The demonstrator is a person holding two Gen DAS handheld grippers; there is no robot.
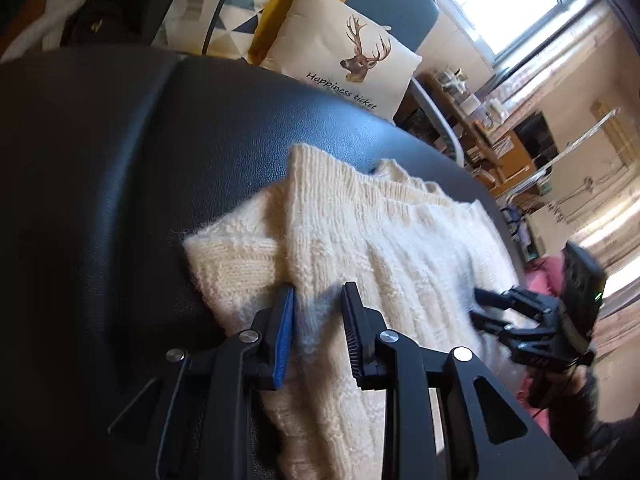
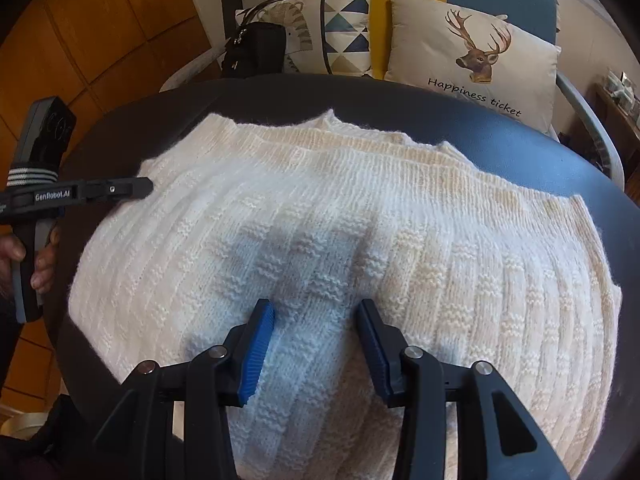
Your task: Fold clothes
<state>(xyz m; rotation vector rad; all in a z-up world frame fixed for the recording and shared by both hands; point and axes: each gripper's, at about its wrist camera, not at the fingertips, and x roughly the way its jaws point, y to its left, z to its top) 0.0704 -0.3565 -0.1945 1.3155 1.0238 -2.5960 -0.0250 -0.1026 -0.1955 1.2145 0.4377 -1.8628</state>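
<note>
Sweater [image 2: 320, 240] lies folded on desk [image 2: 540, 160] | left gripper [image 1: 318, 312], right gripper [image 2: 316, 332]: jaws open, empty | next: grip an edge, fold again.

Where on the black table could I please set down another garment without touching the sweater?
Bare table runs as a strip between the sweater and the deer cushion. The left wrist view shows a wider bare patch beside the folded edge. The middle is crowded: the sweater covers it, with the left gripper and right gripper over it.

Sunlit window [image 1: 516, 4], deer cushion [image 2: 476, 56] behind black table [image 1: 120, 160].
</note>
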